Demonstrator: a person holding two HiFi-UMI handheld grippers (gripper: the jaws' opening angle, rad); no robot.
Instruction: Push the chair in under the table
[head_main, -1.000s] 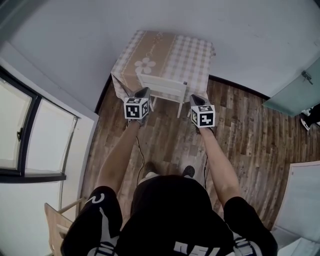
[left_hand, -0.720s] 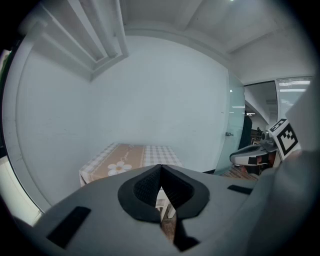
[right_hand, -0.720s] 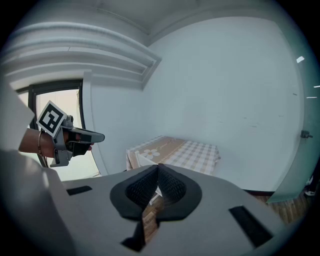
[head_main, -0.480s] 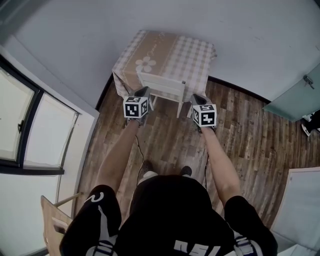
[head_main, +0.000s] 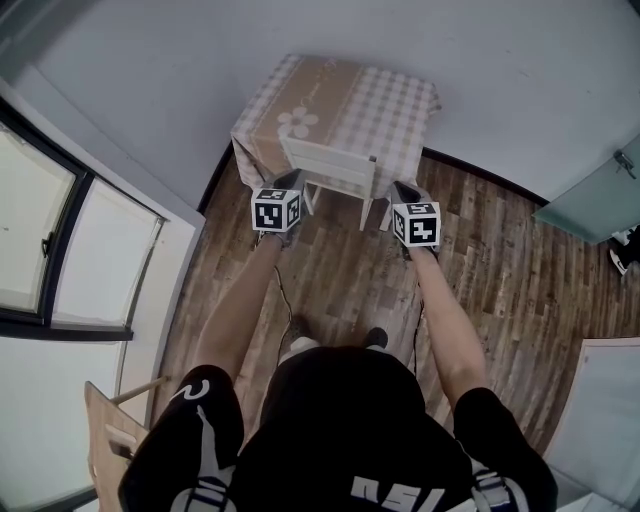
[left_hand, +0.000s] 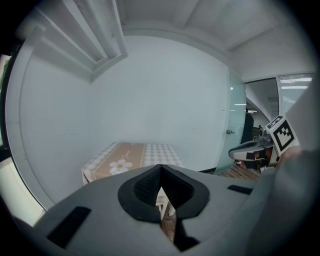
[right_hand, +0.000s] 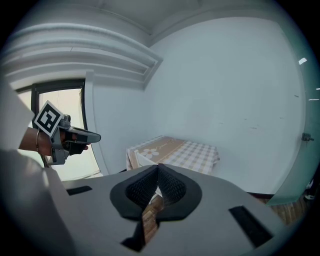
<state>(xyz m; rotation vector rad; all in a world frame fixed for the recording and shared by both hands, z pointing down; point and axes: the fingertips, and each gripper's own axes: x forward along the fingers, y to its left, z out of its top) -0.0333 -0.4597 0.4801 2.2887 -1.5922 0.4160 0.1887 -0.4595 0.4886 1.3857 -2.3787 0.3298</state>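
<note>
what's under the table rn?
The white chair sits partly under the table: its backrest and rear legs stick out on the near side. The hanging checkered tablecloth covers the seat's front, the table legs and anything deeper in.

Can't see seat or front legs of chair (head_main: 335, 168): under cloth of table (head_main: 345, 95). Can't tell from head view whether left gripper (head_main: 289, 181) or right gripper (head_main: 402, 188) touches it; tips too small. In both gripper views, only a sliver of chair thru gap below closed jaws, rest behind gripper bodies. Second chair (head_main: 108, 440) cropped at btm-left edge, door (head_main: 600, 195) at right edge. Shoes (head_main: 376, 341) half under torso (head_main: 350, 430).
</note>
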